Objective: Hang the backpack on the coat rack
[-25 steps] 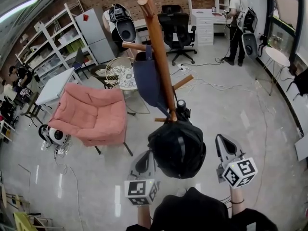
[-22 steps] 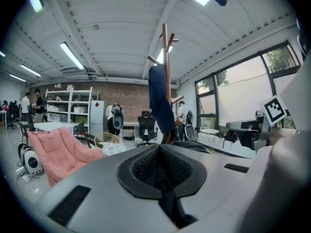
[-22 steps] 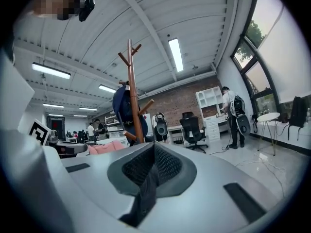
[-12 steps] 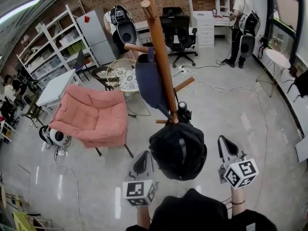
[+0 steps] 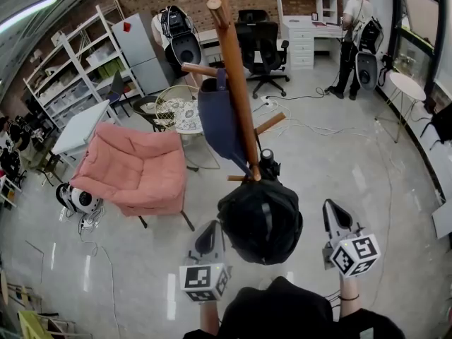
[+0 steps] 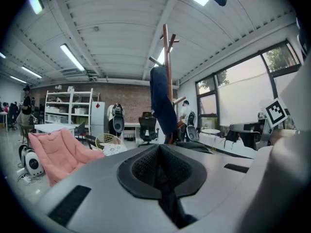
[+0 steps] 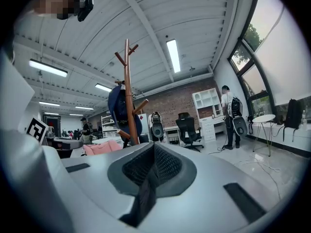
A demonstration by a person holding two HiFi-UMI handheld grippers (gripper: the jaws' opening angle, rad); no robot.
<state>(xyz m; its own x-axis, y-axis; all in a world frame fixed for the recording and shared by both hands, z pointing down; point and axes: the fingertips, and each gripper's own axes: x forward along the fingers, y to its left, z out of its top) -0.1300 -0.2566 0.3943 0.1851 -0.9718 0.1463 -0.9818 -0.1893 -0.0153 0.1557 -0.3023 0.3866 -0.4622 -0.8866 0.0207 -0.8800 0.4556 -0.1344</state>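
A wooden coat rack point(image 5: 233, 83) rises in the middle of the head view. A navy bag point(image 5: 215, 122) hangs from one of its upper pegs. Lower down, the black backpack point(image 5: 260, 217) hangs against the pole just under a short peg. My left gripper point(image 5: 210, 228) sits close to the backpack's lower left side, shut and holding nothing. To the backpack's right, clear of it, my right gripper point(image 5: 332, 208) is also shut and holds nothing. The left gripper view shows the shut left gripper point(image 6: 159, 147) with the rack point(image 6: 167, 57) ahead. The right gripper view shows the shut right gripper point(image 7: 154, 146) and the rack point(image 7: 128, 81).
A pink armchair point(image 5: 134, 168) stands to the left of the rack, with a round wire table point(image 5: 176, 108) behind it. A black office chair point(image 5: 258, 41), shelving point(image 5: 92, 55) and a person point(image 5: 349, 27) are at the back. Cables point(image 5: 311, 126) trail across the floor on the right.
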